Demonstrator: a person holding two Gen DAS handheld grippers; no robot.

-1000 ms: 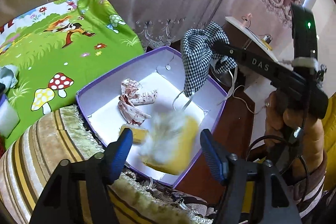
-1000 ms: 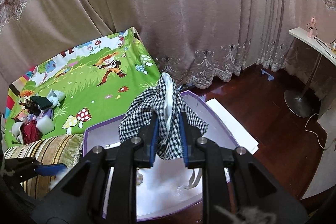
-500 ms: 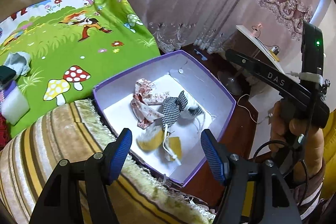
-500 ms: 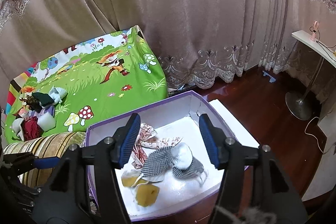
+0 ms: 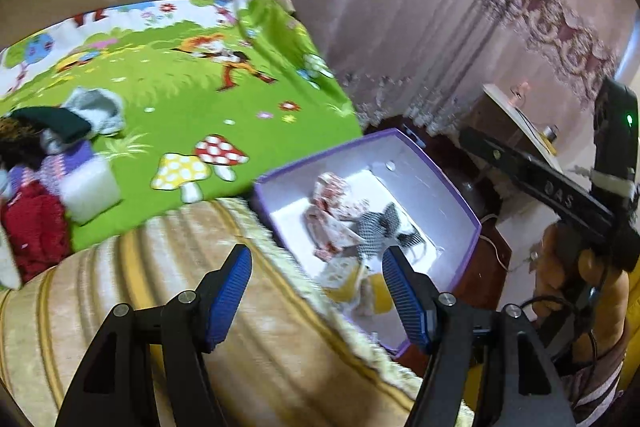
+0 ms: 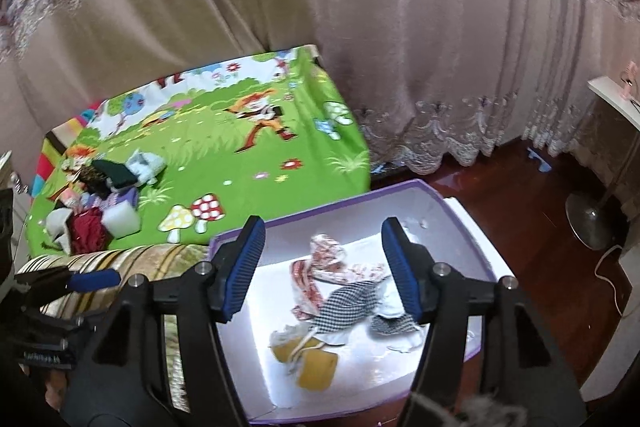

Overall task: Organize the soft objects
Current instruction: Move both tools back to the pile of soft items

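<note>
A purple box (image 5: pixel 469 217) (image 6: pixel 340 209) with a white inside holds a black-and-white checked cloth (image 5: pixel 376 227) (image 6: pixel 348 303), a red floral cloth (image 5: pixel 332 195) (image 6: pixel 328 251) and a yellow fluffy piece (image 5: pixel 380 297) (image 6: pixel 318 367). Over the box hangs my right gripper (image 6: pixel 324 231), open, with nothing between its blue pads. My left gripper (image 5: pixel 316 259) is open and empty above the striped cushion (image 5: pixel 160 287) at the box's near-left edge. On the green play mat (image 5: pixel 180 107) lies a pile of soft things: a red cloth (image 5: pixel 32 223) (image 6: pixel 86 231), a white sponge (image 5: pixel 90 187) (image 6: pixel 122 221) and dark and grey pieces.
Heavy curtains (image 6: pixel 400 47) close off the back. Dark wood floor lies right of the box, with a fan base (image 6: pixel 592 223), a cord and a white shelf (image 6: pixel 616 99). A hand (image 5: pixel 592 291) holding the right gripper's handle shows at the right of the left wrist view.
My right gripper opened and let go of the checked cloth, which now lies in the box. The yellow piece came to rest there too. Both views have swung left towards the mat.
</note>
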